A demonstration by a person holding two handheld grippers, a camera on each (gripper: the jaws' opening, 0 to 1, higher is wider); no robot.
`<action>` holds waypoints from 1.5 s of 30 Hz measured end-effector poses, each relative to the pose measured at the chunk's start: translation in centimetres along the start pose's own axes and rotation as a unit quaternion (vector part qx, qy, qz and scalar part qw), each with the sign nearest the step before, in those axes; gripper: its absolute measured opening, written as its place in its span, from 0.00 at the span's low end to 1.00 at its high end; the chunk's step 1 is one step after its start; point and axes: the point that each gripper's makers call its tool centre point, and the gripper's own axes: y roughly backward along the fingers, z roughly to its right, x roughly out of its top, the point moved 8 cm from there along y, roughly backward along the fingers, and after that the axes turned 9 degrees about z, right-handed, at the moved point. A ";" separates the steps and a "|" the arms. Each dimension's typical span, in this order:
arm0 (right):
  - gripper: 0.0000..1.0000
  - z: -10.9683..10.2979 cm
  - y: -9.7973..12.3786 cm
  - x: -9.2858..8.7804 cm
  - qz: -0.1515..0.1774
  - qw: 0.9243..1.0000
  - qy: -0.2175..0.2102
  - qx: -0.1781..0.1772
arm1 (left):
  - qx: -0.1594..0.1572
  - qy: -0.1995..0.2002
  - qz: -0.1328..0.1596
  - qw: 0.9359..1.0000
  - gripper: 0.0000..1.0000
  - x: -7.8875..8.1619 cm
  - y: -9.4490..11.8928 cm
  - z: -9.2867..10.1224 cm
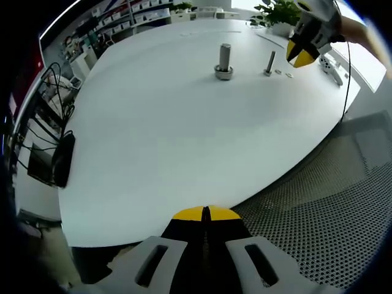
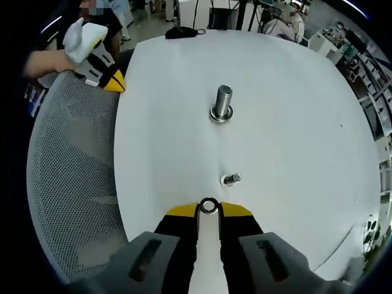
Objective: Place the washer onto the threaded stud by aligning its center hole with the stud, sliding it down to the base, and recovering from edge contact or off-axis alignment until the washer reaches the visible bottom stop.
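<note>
One washer (image 2: pixel 209 206) is riding pinched in the right gripper (image 2: pixel 208 211), nearing the small stud (image 2: pixel 231 179); seating is remaining. Left gripper (image 1: pixel 205 214) is idling closed.

Count, both views:
- Table (image 1: pixel 184 153): 1, white.
- Large stud (image 1: pixel 225 60) w/ base: 1, upright.
- Small bolt (image 1: pixel 270 63): 1, upright.
- Washers: 2 loose (image 1: pixel 283 73) on table just beside small bolt, left gripper view; 1 more (image 2: pixel 209 206) at jaw tips, right gripper view. Total 3.
- Grippers: 2, left (image 1: pixel 205 213) and right (image 2: pixel 209 208).
- Mesh chair (image 2: pixel 73 177): 1.
</note>
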 end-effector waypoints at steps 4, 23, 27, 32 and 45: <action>0.14 0.4 0.3 0.7 0.006 1.000 0.009 -0.009 | 0.000 0.000 0.000 1.000 0.00 0.0 0.0 0.0; 0.14 2.0 -0.3 2.5 0.004 0.999 0.042 -0.023 | 0.001 0.001 0.000 1.000 0.00 0.0 0.0 0.0; 0.14 1.9 -0.6 2.8 0.005 1.000 0.028 -0.002 | 0.001 -0.006 -0.001 1.000 0.00 0.0 0.0 0.0; 0.14 1.9 -0.9 2.9 -0.010 0.999 0.048 -0.005 | 0.001 0.000 0.001 1.000 0.00 0.0 0.0 -0.1; 0.14 2.4 -1.7 2.5 -0.030 0.998 0.064 -0.004 | 0.002 0.002 0.004 1.000 0.00 0.0 0.0 -0.1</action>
